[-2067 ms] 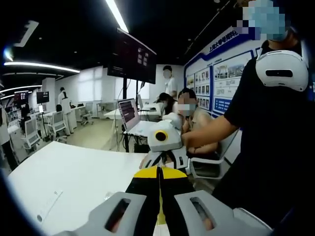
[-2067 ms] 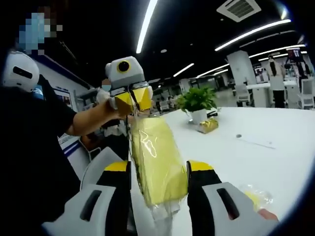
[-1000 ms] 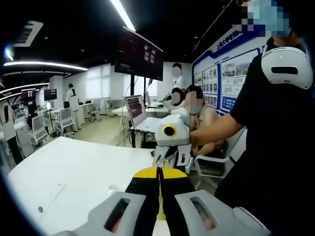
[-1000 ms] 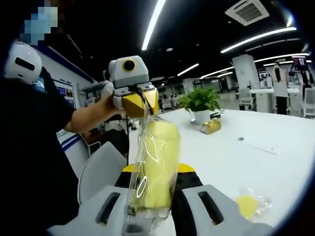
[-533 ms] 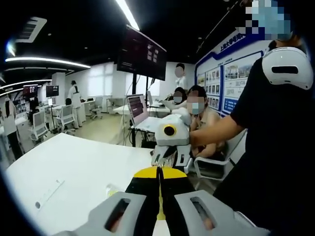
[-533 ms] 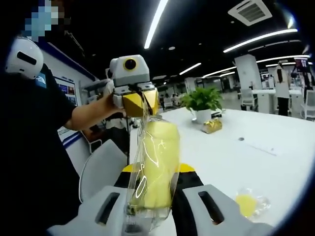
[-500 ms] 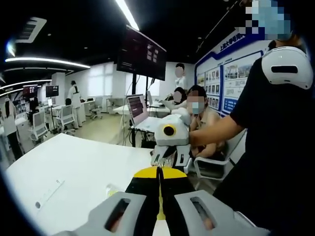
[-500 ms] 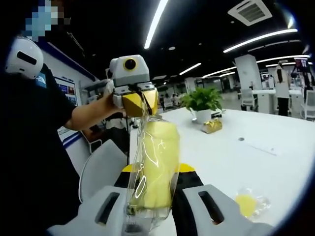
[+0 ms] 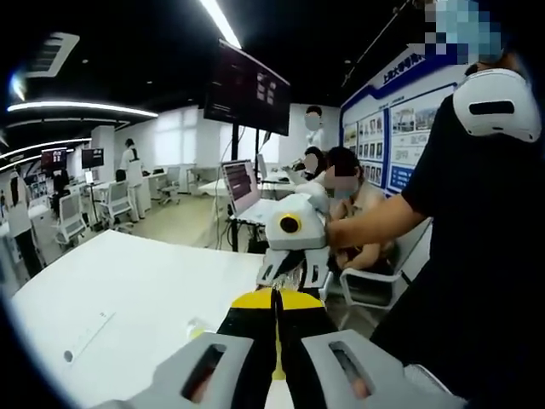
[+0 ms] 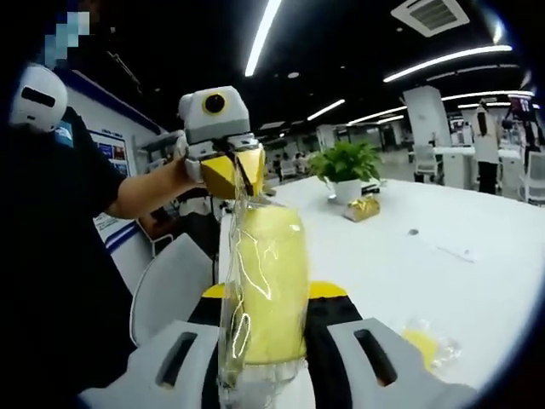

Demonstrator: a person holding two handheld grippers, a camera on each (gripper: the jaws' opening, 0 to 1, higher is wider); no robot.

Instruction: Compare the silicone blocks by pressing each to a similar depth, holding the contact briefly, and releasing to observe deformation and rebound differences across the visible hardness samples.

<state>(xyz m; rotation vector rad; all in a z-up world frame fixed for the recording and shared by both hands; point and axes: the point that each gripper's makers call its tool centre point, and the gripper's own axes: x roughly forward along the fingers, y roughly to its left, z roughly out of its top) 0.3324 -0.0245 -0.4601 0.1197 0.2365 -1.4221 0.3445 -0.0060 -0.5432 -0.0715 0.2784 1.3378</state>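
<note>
A bagged yellow block (image 10: 271, 281) is squeezed upright between the right gripper (image 10: 274, 319) jaws above the white surface (image 10: 443, 256); the bag's top is pinched by the left gripper (image 10: 232, 175), jaws closed.

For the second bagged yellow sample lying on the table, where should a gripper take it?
Probably by the crinkled clear bag edge around the small yellow sample, coming down from above. It lies flat on the white table, so its loose wrap gives the jaws more to pinch than its low body.
</note>
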